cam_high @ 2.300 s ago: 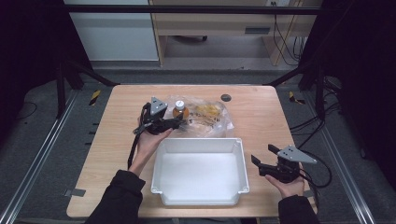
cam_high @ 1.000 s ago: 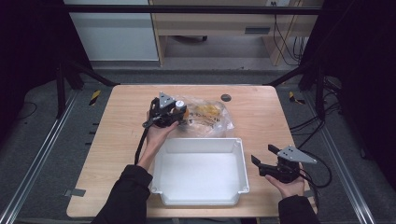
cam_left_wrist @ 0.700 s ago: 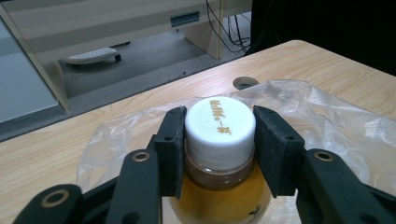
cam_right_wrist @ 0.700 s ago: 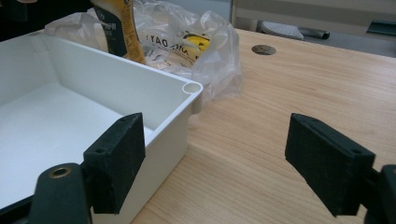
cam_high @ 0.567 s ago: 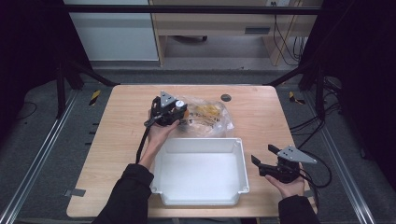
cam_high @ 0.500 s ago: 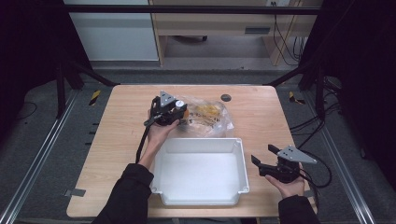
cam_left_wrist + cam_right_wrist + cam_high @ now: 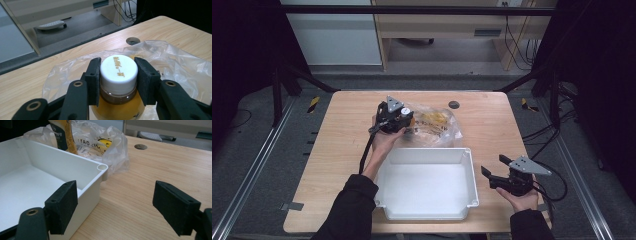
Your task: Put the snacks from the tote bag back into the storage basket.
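Bottle: white screw cap, amber liquid below, standing upright in an open clear plastic bag at the far middle of the table. Status: gripped. Your left gripper has its two black pads pressed against opposite sides of the cap, with no gap visible on either side. A couple of seconds ago that gripper sat lower and nearer you, short of the bag; since then you have carried it forward to the bottle, and for the last second it has held there without shifting. Reading: the grasp looks made, and the lift out of the bag looks like the next step. The hold is on the cap alone, so judge the bottle likely to swing when raised.

White bin: empty, just on your side of the bag, probably the destination.

Right gripper: jaws wide apart, holding nothing, resting at the bin's right end, in the same place as in the earlier frames.

Bag, other contents: a yellow printed packet, lettering partly readable, lying behind the bin's far wall.

Surface: pale wood-grain tabletop, rounded corners, one round cable hole near the far edge.

Room: grey floor, metal rails on both sides, a wooden desk and white cabinet beyond, loose cables to the right.
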A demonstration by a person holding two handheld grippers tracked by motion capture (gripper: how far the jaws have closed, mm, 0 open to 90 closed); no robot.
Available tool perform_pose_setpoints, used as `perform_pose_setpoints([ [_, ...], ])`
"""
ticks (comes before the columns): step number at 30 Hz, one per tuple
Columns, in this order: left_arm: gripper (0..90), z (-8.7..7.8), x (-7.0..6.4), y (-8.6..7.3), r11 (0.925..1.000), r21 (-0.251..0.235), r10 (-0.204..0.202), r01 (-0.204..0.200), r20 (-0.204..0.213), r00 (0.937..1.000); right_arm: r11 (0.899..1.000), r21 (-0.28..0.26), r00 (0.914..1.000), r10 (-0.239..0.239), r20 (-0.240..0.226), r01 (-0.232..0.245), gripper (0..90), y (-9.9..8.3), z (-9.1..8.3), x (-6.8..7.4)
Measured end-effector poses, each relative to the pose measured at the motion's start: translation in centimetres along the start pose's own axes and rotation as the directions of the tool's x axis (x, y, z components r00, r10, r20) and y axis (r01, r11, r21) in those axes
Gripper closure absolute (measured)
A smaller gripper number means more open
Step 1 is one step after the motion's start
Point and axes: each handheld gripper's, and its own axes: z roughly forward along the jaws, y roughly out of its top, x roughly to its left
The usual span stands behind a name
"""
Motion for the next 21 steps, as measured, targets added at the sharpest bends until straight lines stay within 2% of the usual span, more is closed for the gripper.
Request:
perform_pose_setpoints([
  [4,58.9,-0.3,0.1,0.2,1.0000,0.003,-0.006,0.006,-0.004,1.0000,1.000,-0.002,1.0000,0.000,-0.002,0.000,20.2,0.0,0.0,0.0],
  [7,58.9,-0.7,0.2,0.3,0.9996,-0.018,-0.023,0.023,-0.011,0.9997,1.000,-0.001,1.0000,0.002,-0.001,-0.002,20.2,0.0,0.0,0.0],
  [12,59.0,-1.7,0.4,0.9,0.9991,-0.036,-0.022,0.021,-0.013,0.9997,1.000,-0.002,1.0000,0.003,-0.001,-0.003,20.2,0.0,0.0,0.0],
  [15,59.0,-2.4,0.6,1.2,0.9971,-0.065,-0.041,0.040,-0.008,0.9991,1.000,-0.003,1.0000,0.001,0.000,-0.001,20.2,0.0,0.0,0.0],
  [17,59.0,-2.8,0.8,1.4,0.9960,-0.072,-0.052,0.052,-0.005,0.9986,1.000,-0.002,1.0000,0.004,0.000,-0.004,20.2,0.0,0.0,0.0],
  [21,59.0,-3.3,0.9,1.8,0.9962,-0.071,-0.050,0.049,-0.010,0.9987,1.000,-0.004,1.0000,-0.001,0.000,0.001,20.2,0.0,0.0,0.0],
])
